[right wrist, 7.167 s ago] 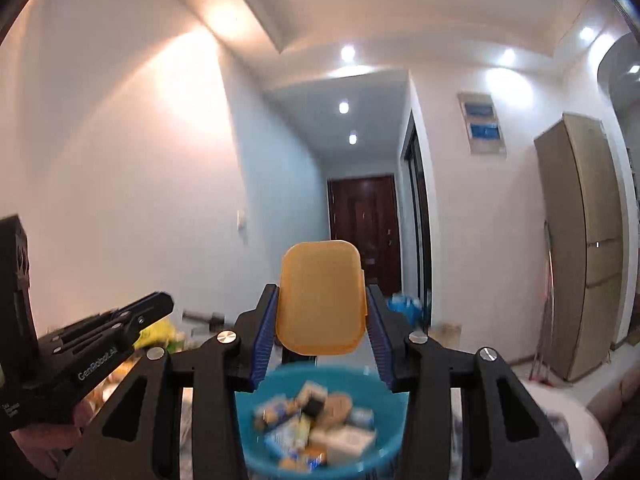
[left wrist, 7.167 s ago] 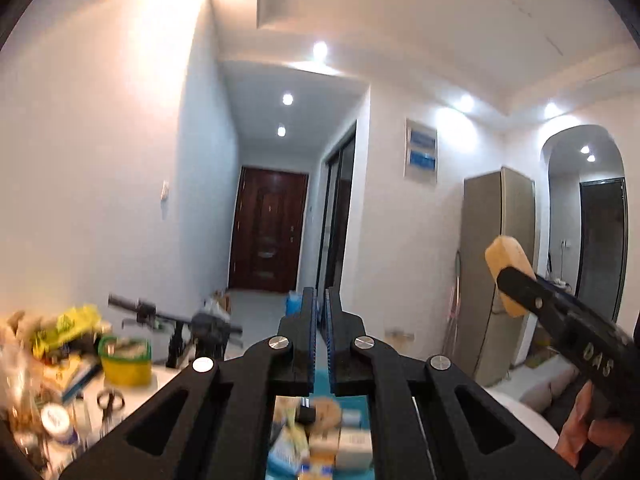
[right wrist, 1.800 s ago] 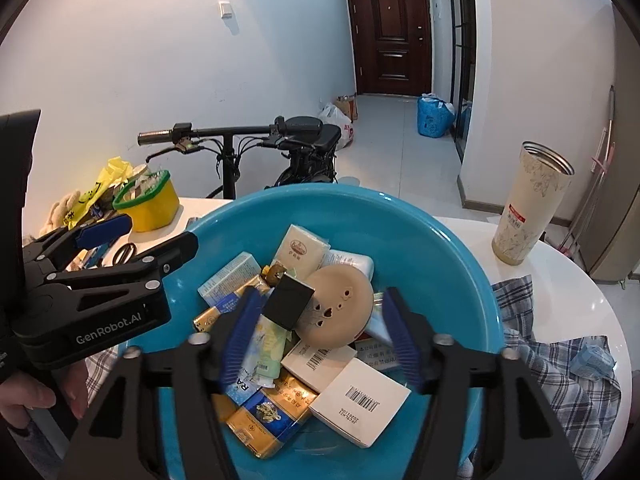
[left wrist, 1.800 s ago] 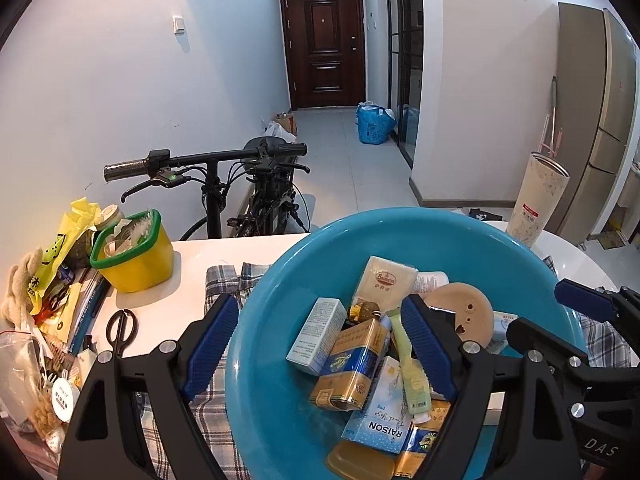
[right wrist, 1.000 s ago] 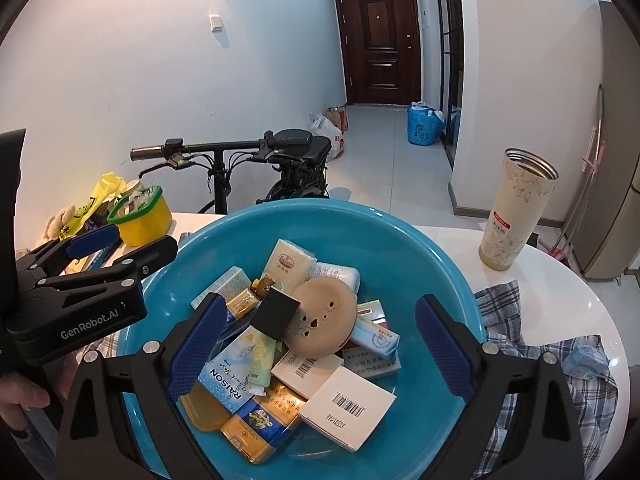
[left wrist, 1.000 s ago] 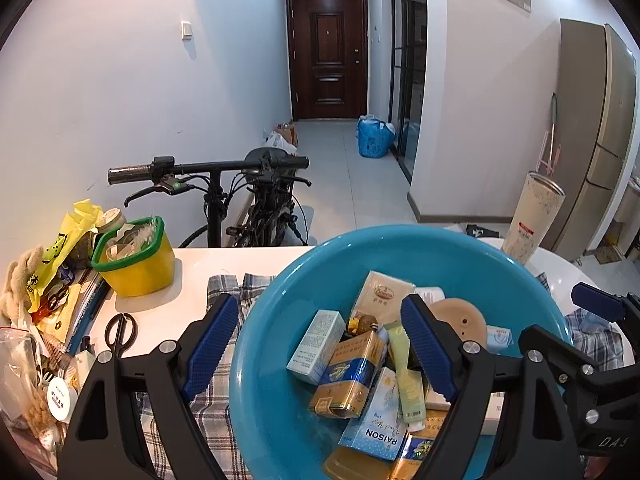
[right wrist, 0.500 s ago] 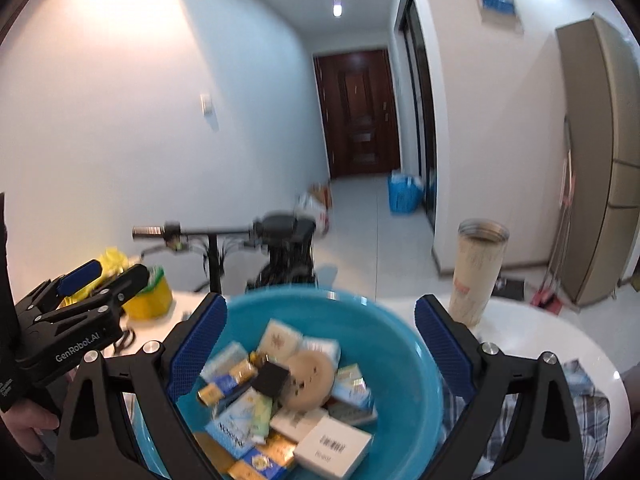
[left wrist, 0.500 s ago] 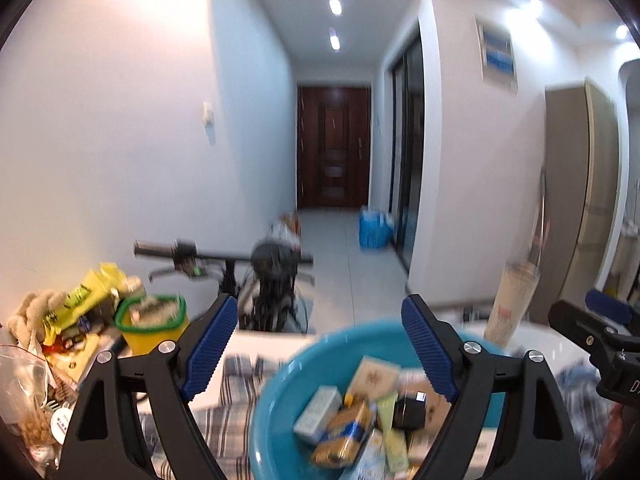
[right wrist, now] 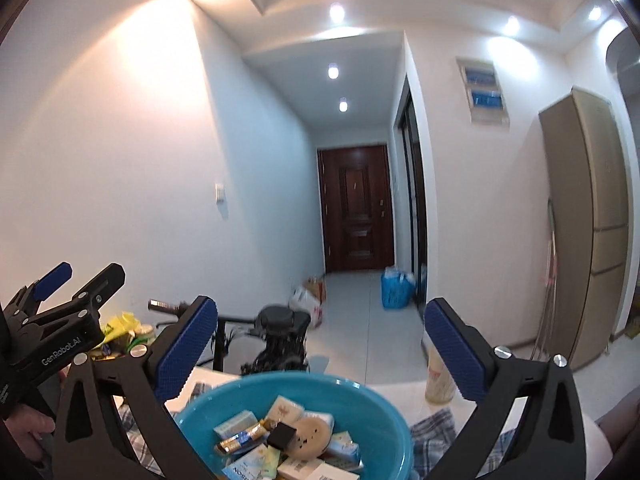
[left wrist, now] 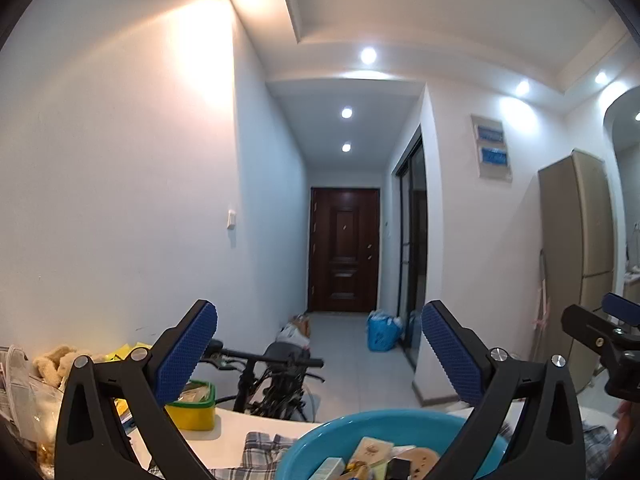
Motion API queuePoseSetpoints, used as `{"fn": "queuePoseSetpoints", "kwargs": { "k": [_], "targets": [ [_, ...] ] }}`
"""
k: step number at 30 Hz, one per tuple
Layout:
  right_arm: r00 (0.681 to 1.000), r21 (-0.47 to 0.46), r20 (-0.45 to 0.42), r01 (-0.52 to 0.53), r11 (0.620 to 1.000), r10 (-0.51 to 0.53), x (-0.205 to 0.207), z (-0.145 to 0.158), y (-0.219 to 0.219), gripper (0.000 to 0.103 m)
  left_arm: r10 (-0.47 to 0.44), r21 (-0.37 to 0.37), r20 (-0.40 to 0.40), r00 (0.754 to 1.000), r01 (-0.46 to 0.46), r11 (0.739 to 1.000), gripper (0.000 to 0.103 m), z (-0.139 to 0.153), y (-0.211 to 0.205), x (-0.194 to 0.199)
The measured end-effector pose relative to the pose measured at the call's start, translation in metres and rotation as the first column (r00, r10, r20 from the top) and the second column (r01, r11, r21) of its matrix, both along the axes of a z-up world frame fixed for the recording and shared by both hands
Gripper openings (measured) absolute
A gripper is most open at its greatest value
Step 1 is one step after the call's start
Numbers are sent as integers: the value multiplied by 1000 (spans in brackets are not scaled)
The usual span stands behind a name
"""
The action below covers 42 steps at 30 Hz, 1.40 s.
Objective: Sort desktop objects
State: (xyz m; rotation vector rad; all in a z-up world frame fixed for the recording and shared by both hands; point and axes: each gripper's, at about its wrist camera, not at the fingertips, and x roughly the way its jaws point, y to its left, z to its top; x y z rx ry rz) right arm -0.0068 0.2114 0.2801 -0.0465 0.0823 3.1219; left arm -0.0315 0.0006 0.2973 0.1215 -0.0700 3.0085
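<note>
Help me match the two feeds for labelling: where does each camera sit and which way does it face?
Left wrist: on the left gripper, facing level down the hallway to the door; its opening fingers show empty, with the right gripper at the edge.
Right wrist: on the right gripper, facing likewise; opening fingers empty, left gripper and a hand show.
Shared: blue basin, bicycle, door.

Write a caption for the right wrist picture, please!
Empty hand-held gripper opening above a blue bowl full of small boxes.
</note>
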Motion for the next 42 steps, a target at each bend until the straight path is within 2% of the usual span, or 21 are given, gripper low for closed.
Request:
{"fn": "queuePoseSetpoints", "kwargs": {
  "k": [6,10,12,15,20,24,26,29,31,33,36,40,42],
  "targets": [
    [996,-9,-93,17,1000,-18,33,14,-4,103,-7,-6,-80,997,6,1000,103,16,-10,40],
    [989,6,-148,31,1000,-29,56,22,-10,103,-24,73,-120,993,33,997,103,22,-25,60],
    [985,7,-170,35,999,-33,64,24,-12,103,-41,89,-114,993,51,995,103,26,-28,66],
    [980,10,-195,33,999,-30,74,27,-17,103,-38,66,-98,994,44,997,103,30,-28,75],
    [976,25,-217,28,999,-22,89,32,-25,103,-37,50,-125,991,43,998,103,34,-31,96],
    [959,29,-284,10,1000,-1,118,36,-28,103,-46,71,-179,983,59,996,103,37,-36,125],
    [948,19,-317,18,1000,-11,130,37,-31,103,-44,63,-181,982,56,996,103,38,-35,132],
    [967,47,-253,44,998,-31,130,39,-36,103,-37,3,-157,987,38,999,103,37,-26,136],
    [980,69,-198,42,997,-28,127,34,-37,103,-30,-46,-75,997,27,999,103,28,-19,132],
    [989,71,-143,37,997,-27,123,24,-37,103,-54,-75,0,999,54,996,103,15,-17,130],
    [999,79,-46,11,997,-7,120,-3,-38,103,-67,-63,63,996,71,995,103,-5,-20,133],
    [996,48,89,-8,999,4,120,-54,-32,103,-102,-3,177,979,104,995,103,-47,-27,137],
    [987,18,158,-22,1000,19,118,-78,-29,103,-79,-27,254,964,88,996,103,-67,-24,140]
  ]
}}
